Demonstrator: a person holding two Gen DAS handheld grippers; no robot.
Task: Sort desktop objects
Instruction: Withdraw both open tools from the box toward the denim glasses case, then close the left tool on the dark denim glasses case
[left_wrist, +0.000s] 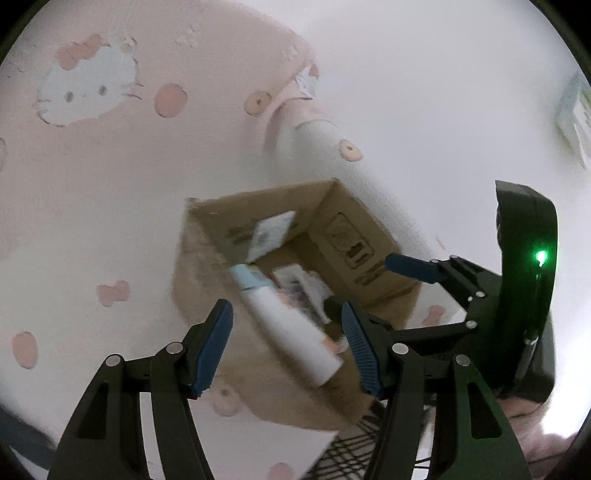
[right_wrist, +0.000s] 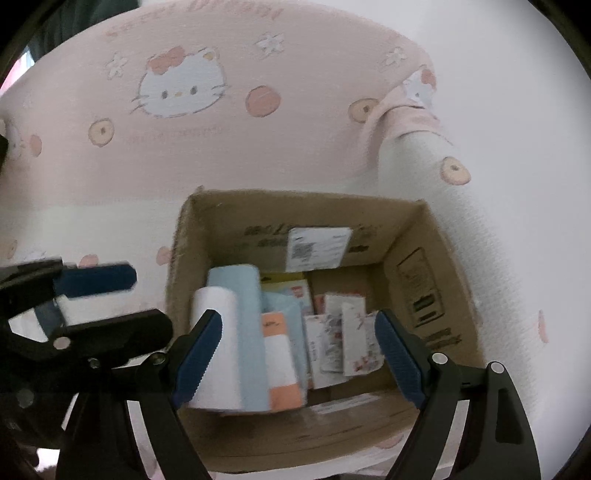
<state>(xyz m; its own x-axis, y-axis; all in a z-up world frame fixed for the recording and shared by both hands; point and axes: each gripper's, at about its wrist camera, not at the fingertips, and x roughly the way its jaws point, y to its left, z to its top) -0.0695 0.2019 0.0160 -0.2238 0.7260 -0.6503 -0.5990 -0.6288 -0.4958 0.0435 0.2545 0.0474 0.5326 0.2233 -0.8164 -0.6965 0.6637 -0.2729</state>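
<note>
An open cardboard box (right_wrist: 436, 258) sits on a pink Hello Kitty cloth. Inside lie a white and light-blue tube (right_wrist: 229, 339), an orange and white pack (right_wrist: 280, 365) and several small printed packets (right_wrist: 343, 332). My right gripper (right_wrist: 299, 354) is open and empty, hovering over the box's near side. My left gripper (left_wrist: 288, 343) is open and empty above the box (left_wrist: 354, 229); the tube (left_wrist: 288, 321) lies below, between its fingers, blurred. The right gripper shows in the left wrist view (left_wrist: 410, 266), and the left gripper shows at the left of the right wrist view (right_wrist: 96, 280).
The pink cartoon cloth (right_wrist: 221, 147) covers the surface around the box. A white shipping label (right_wrist: 317, 247) is stuck on the box's far inner wall. A pale box (left_wrist: 576, 114) lies at the far right. A dark wire rack (left_wrist: 351, 450) shows below the table edge.
</note>
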